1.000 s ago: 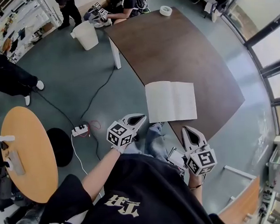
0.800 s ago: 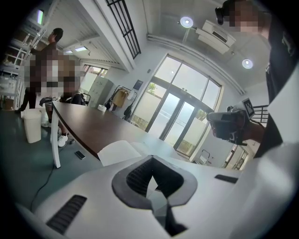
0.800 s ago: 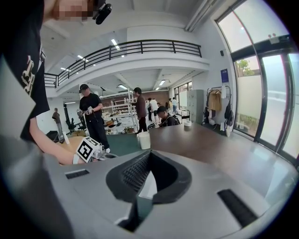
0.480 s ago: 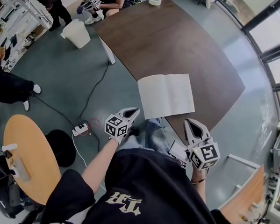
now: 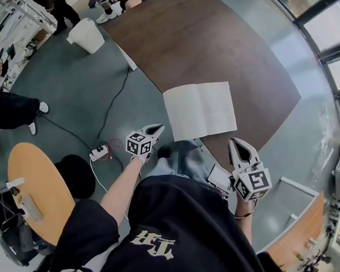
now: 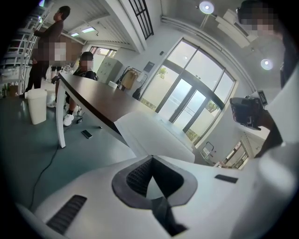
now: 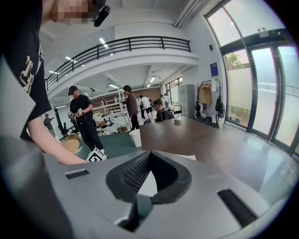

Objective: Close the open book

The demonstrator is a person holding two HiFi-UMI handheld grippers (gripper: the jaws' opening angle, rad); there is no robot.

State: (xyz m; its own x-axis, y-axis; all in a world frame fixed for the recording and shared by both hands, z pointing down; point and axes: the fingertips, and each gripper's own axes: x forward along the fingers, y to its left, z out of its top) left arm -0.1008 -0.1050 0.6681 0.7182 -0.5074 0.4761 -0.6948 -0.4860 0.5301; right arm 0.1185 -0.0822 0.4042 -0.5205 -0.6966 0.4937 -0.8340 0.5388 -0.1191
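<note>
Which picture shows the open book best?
The head view: the book lies open on the table, both pages showing. The left gripper view sees it at a slant; the right gripper view only slivers.

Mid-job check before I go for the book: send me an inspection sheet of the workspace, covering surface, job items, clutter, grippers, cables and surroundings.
Surface: dark brown table, mostly bare.
Job's things: book lies open and flat at the table's near edge, pale pages up.
Clutter: nothing seen beside the book; a small white roll sits at the far end.
Grippers: left gripper and right gripper both shut and empty, held short of the book.
Cables: power strip on the floor; a cable runs from it toward the table.
Surroundings: white bin, round orange table, people beyond the table, tall windows.
</note>
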